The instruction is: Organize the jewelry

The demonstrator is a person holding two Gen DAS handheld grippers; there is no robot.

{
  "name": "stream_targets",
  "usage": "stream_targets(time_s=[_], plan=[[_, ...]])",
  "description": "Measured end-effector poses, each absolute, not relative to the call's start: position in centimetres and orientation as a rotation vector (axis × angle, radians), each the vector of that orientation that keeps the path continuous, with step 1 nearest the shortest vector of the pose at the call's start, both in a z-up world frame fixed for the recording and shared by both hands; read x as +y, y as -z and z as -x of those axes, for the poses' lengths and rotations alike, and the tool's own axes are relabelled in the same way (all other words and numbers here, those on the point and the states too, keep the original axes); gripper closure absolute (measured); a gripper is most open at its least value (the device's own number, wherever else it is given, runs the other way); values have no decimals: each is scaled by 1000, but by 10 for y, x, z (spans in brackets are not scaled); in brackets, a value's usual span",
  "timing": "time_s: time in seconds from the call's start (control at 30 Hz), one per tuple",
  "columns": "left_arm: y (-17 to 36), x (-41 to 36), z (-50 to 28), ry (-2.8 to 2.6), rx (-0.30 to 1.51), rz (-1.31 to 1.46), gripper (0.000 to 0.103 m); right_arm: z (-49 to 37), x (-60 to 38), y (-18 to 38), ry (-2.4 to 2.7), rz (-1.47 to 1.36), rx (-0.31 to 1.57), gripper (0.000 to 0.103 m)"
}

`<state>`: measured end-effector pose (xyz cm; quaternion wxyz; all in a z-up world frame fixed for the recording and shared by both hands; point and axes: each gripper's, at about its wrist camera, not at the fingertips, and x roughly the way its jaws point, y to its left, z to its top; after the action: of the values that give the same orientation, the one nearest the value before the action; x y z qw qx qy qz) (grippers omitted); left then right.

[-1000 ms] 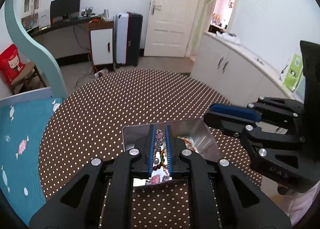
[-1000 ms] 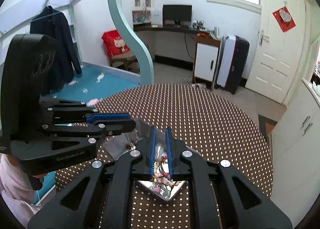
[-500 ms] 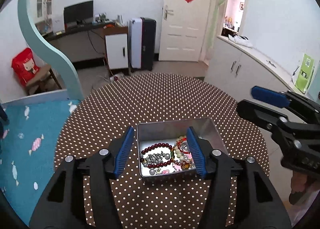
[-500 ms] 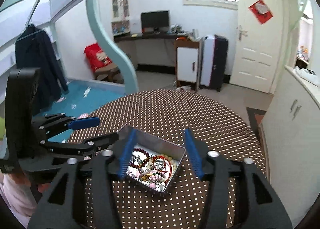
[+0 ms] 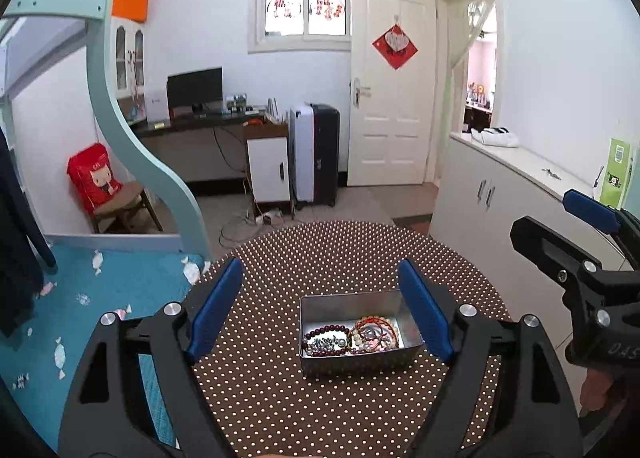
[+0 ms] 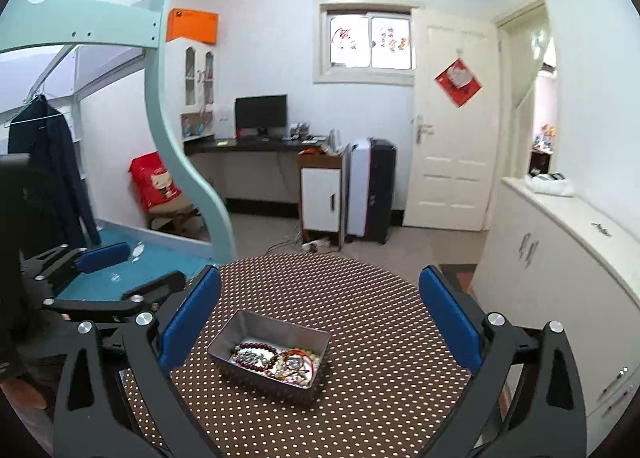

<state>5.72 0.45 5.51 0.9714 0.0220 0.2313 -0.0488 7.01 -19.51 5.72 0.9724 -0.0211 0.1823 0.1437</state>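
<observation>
- Left wrist view: the left claw point(image 5: 320, 306) is spread wide and holds nothing, raised above the polka-dot surface point(image 5: 280, 398).
- A metal tin point(image 5: 358, 334) sits on the surface toward its right edge, holding a dark red bead bracelet point(image 5: 324, 338) and other tangled jewelry point(image 5: 374, 334).
- Right wrist view: the right claw point(image 6: 320, 314) is also spread wide and empty, above the tin.
</observation>
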Motion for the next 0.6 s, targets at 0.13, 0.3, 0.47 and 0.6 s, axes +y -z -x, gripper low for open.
stream_targets(time_s=[0.13,0.3,0.47,0.6], plan=[[-62,3,-43,111,447,-51,21,-55,-199,-62,-269,39,335,7],[-64,-2,-29,120,435,-68,18,-39,-202,-63,-255,59,308,7],[-65,-5,-21,119,431,-72,16,-33,-205,-59,-260,54,313,7],[-65,-7,-17,114,428,-72,15,-29,-207,-58,-261,51,314,7]])
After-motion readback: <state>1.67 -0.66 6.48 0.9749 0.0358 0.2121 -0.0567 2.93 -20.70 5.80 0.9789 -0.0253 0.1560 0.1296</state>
